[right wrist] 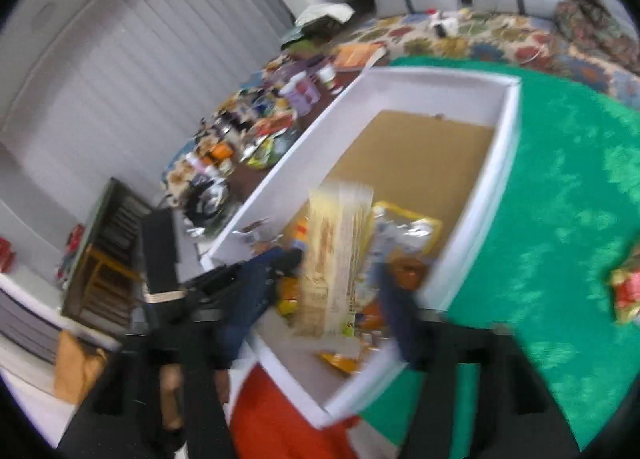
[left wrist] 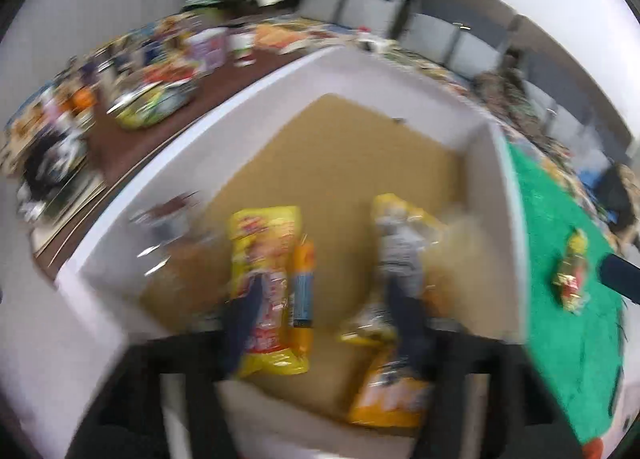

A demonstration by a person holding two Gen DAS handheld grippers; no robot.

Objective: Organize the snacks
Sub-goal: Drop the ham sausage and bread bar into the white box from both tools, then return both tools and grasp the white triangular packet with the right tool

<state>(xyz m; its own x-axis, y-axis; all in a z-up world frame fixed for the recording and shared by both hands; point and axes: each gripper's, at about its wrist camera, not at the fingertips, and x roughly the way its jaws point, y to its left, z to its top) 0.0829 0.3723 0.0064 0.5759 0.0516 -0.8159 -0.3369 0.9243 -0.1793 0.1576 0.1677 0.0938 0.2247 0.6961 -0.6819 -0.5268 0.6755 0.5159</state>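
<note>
A white box (left wrist: pixel 192 163) with a brown cardboard floor lies on a green mat (left wrist: pixel 560 219). Several snack packets lie at its near end: a yellow packet (left wrist: pixel 264 279), an orange and blue tube (left wrist: pixel 302 287) and a yellow and silver bag (left wrist: pixel 400 243). My left gripper (left wrist: pixel 326 311) hovers over them, open, one finger over the yellow packet, the other over the silver bag. In the right wrist view my right gripper (right wrist: pixel 326 299) stands open above the box (right wrist: pixel 512 131). A cream striped packet (right wrist: pixel 336 251) is blurred between its fingers, and the pads are apart from it.
A red and yellow snack (left wrist: pixel 572 275) lies alone on the green mat (right wrist: pixel 560 199) right of the box. A heap of other snacks and jars (right wrist: pixel 256 131) crowds the brown table left of the box. Grey sofas and a flowered rug (right wrist: pixel 480 39) lie beyond.
</note>
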